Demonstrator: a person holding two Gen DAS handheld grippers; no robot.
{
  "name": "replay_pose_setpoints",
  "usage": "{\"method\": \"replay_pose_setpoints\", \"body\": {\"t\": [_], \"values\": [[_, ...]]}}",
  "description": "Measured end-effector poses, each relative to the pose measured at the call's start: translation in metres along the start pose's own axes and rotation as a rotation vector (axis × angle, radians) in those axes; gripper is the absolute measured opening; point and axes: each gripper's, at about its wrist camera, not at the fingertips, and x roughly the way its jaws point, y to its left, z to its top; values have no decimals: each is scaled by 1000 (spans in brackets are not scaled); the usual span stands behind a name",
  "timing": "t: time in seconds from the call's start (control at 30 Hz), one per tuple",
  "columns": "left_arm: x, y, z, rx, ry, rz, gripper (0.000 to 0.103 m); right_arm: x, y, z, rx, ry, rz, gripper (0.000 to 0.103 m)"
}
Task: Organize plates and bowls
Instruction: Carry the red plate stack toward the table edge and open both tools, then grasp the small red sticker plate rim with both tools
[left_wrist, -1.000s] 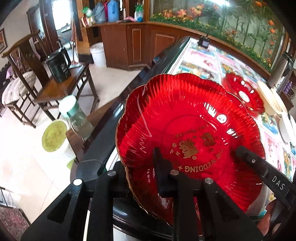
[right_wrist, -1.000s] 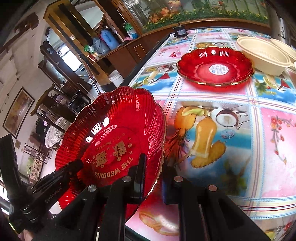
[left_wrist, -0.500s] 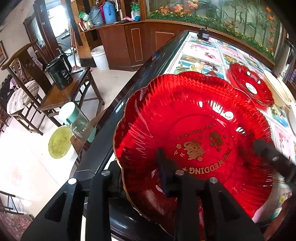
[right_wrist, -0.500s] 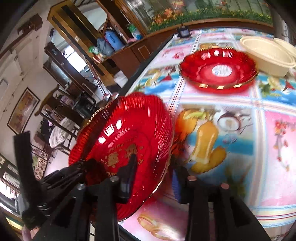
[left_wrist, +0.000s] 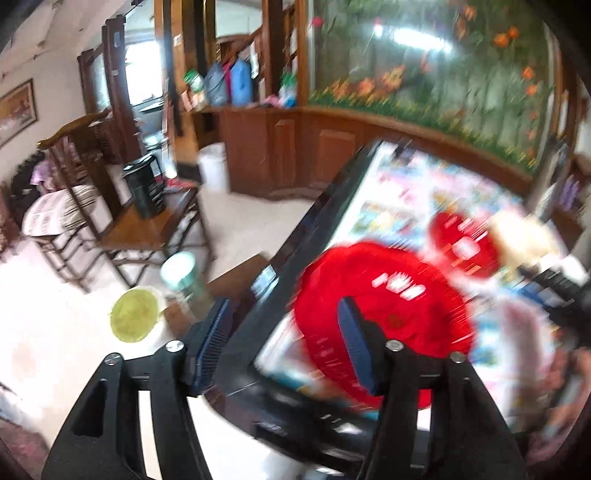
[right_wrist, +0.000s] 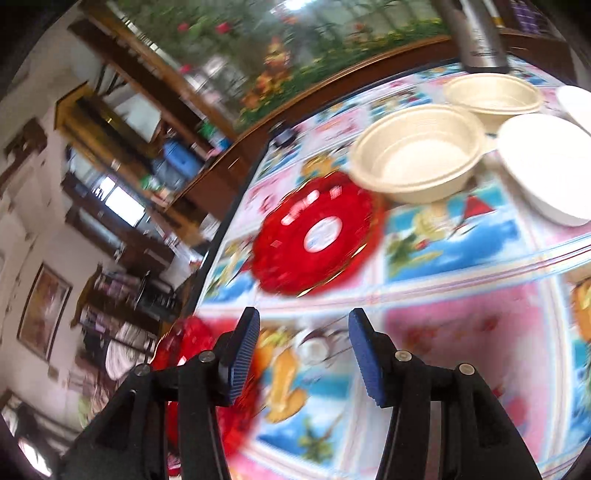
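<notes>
Now, on my left wrist camera, the left gripper (left_wrist: 284, 347) is spreading its jaws, nothing pinched; the near red plate (left_wrist: 384, 325) lies at the table (left_wrist: 317, 206) corner, apparently released there. On the right wrist camera, the right gripper (right_wrist: 301, 354) is likewise opening, empty, facing the far red plate (right_wrist: 314, 236) and cream bowls (right_wrist: 417, 155) on the picture-printed cloth (right_wrist: 461, 321); wooden cabinets beyond.

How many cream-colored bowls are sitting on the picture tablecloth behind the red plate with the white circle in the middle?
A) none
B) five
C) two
C: the right wrist view shows two cream bowls, a nearer one and a farther one, just behind the red plate on the tablecloth.
</notes>
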Motion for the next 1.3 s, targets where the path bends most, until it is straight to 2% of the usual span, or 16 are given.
{"method": "replay_pose_setpoints", "body": {"t": [0.07, 0.1, 0.13, 0.23, 0.33, 0.4, 0.47, 0.5, 0.53, 0.67, 0.83, 1.0, 1.17, 1.3], "values": [[-17, -8, 8, -30, -32, -100, 85, -1, -10, 5, 3, -26, -15, 53], [-25, -17, 12, -42, -52, -168, 85, -3, -14, 7, 8, -41, -22, 53], [-28, -25, 15, -43, -62, -199, 85, -4, -17, 8, 16, -47, -20, 53], [-20, -55, 27, -57, -50, -224, 85, -2, -29, 13, 52, -41, 1, 53], [8, -81, 41, -118, 45, -259, 85, 4, -34, 18, 81, -27, 45, 53], [34, -98, 50, -165, 118, -263, 85, 11, -37, 26, 101, -27, 82, 53], [63, -117, 56, -196, 193, -217, 85, 16, -39, 31, 111, -23, 109, 53], [70, -124, 54, -217, 223, -217, 85, 22, -42, 36, 124, -16, 136, 53], [79, -130, 54, -239, 242, -231, 85, 25, -42, 38, 132, -10, 151, 53], [123, -158, 65, -271, 316, -208, 85, 40, -51, 48, 173, 24, 200, 53], [169, -178, 70, -271, 397, -166, 85, 47, -62, 54, 190, 35, 214, 53], [195, -183, 59, -301, 454, -142, 85, 56, -68, 54, 213, 80, 196, 53], [206, -197, 55, -305, 459, -172, 85, 62, -67, 55, 205, 91, 177, 53], [212, -205, 50, -279, 449, -134, 85, 69, -73, 57, 236, 101, 178, 52]]}}
